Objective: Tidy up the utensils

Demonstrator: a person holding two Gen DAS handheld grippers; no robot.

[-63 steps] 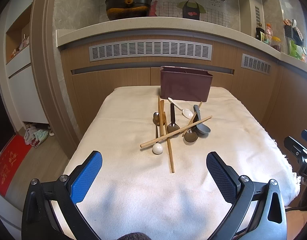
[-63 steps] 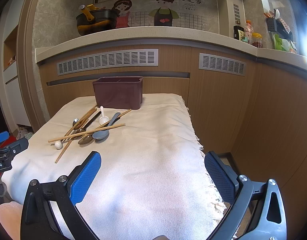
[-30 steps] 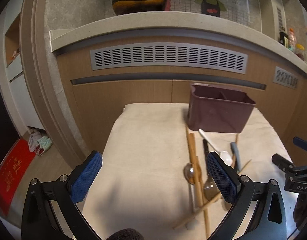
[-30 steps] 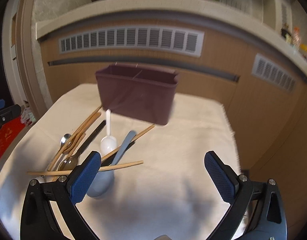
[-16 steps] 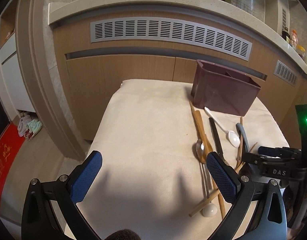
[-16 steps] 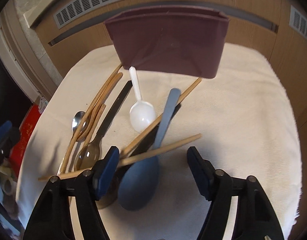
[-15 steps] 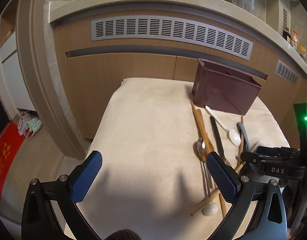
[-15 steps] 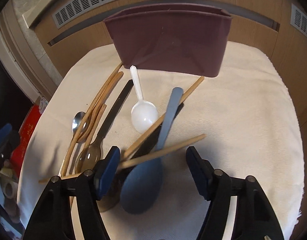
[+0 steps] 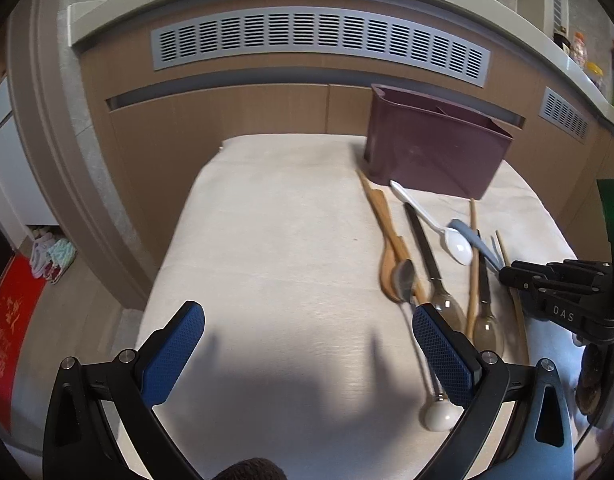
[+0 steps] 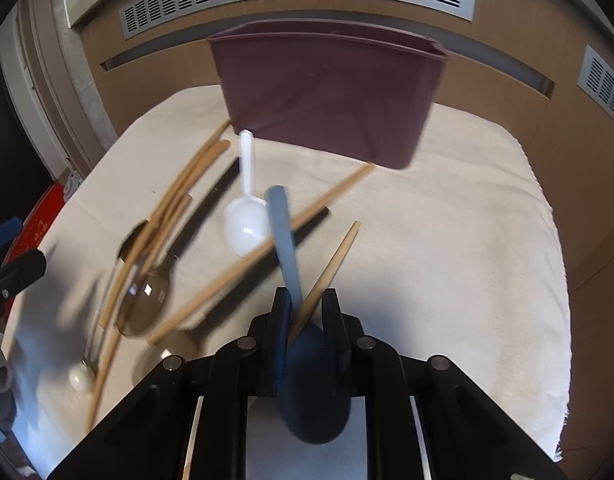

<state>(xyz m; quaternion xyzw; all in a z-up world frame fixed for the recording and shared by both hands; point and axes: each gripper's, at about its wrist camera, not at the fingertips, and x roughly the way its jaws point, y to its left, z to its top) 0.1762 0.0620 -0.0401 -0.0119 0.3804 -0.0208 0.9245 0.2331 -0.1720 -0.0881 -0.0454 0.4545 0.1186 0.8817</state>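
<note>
A pile of utensils lies on the cream cloth in front of a maroon utensil box (image 9: 435,148) (image 10: 327,88). My right gripper (image 10: 305,300) is shut on the grey-blue spoon (image 10: 285,236), with a wooden chopstick (image 10: 331,264) caught between its fingers too; the spoon's handle points toward the box. A white plastic spoon (image 10: 245,216) (image 9: 455,240), wooden chopsticks (image 9: 473,264), a wooden spoon (image 9: 389,248) and metal spoons (image 9: 403,276) lie around it. My left gripper (image 9: 307,344) is open and empty above bare cloth, left of the pile. The right gripper's body (image 9: 563,296) shows at the right edge.
The cloth-covered table (image 9: 275,240) stands against a wooden counter front with grey vents (image 9: 319,36). A white-knobbed utensil (image 9: 441,416) lies near my left gripper's right finger. The floor with a red mat (image 9: 7,332) drops off to the left.
My right gripper has closed from open onto the grey-blue spoon and a chopstick, and lifted them slightly. My left gripper has edged forward and stays open.
</note>
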